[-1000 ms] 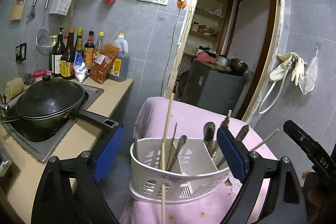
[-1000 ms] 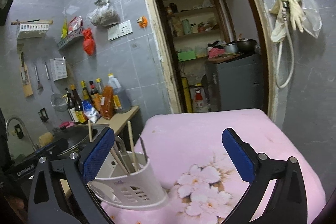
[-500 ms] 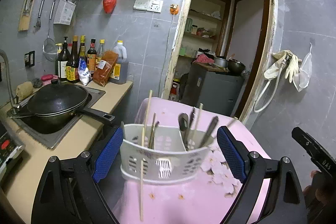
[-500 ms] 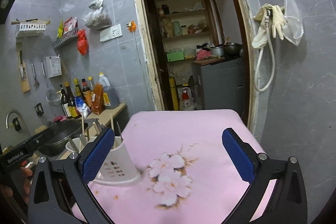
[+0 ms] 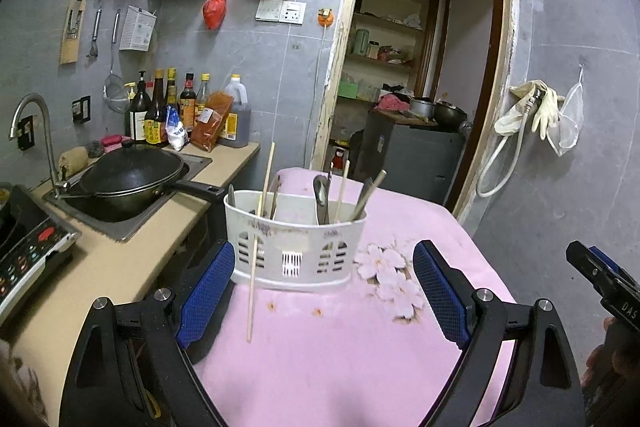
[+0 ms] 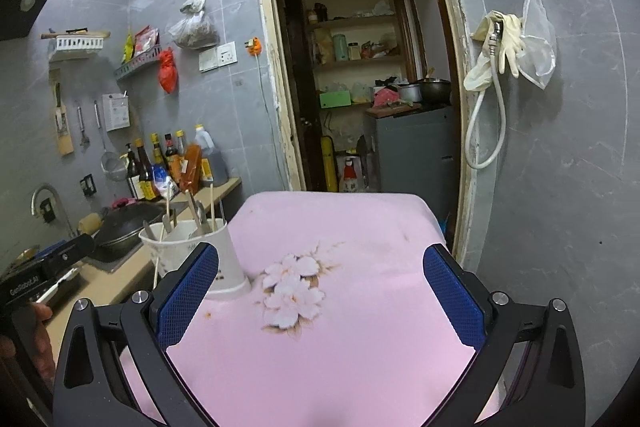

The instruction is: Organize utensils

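- Holding my left gripper [image 5: 324,295] above the pink cloth [image 5: 340,347], I have its blue pads spread wide with nothing between them.
- My right gripper [image 6: 320,291] also gapes wide and grips nothing, over the flower print [image 6: 292,291] on the same cloth.
- Just ahead of my left gripper stands the white utensil holder [image 5: 294,251], upright on the cloth near the desk's left edge.
- Inside it are a spoon [image 5: 321,195], chopsticks and other handles, sorted into compartments.
- One long chopstick [image 5: 258,255] leans outside against the holder's front, its tip on the cloth.
- Beyond, to the left, a black wok [image 5: 128,175] sits on the kitchen counter [image 5: 120,267].
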Demonstrator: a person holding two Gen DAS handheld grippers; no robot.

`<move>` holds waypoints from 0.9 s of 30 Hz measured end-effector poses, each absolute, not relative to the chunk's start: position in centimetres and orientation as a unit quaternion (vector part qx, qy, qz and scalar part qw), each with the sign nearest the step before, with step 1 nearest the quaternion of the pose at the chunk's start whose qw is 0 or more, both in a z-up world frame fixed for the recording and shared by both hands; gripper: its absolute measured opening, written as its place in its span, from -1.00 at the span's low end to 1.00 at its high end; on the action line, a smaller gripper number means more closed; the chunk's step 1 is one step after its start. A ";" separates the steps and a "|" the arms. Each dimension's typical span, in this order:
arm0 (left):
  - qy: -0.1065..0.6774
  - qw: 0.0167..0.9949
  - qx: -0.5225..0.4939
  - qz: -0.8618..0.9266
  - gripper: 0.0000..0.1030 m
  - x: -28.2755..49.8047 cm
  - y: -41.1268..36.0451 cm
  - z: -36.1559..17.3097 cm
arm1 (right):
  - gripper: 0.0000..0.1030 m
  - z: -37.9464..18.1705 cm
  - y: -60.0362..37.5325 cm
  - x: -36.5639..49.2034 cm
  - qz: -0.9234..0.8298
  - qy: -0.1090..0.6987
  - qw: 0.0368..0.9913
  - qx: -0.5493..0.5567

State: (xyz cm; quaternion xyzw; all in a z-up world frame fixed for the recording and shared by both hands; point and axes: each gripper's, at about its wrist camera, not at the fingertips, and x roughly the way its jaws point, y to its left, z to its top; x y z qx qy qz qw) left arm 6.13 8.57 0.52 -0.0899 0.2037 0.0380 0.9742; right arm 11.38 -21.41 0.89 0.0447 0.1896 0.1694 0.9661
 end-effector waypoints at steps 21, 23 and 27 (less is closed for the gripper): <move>0.234 0.970 -0.060 0.017 0.69 1.6 4.1 -1.5 | 1.00 -1.2 -24.4 6.6 0.162 0.250 0.954 0.040; 0.235 0.970 -0.060 0.015 0.69 1.6 4.0 -1.5 | 1.00 -1.2 -24.4 6.7 0.162 0.248 0.954 0.040; 0.234 0.970 -0.062 0.015 0.69 1.5 3.8 -1.5 | 1.00 -1.1 -24.6 6.6 0.164 0.244 0.955 0.040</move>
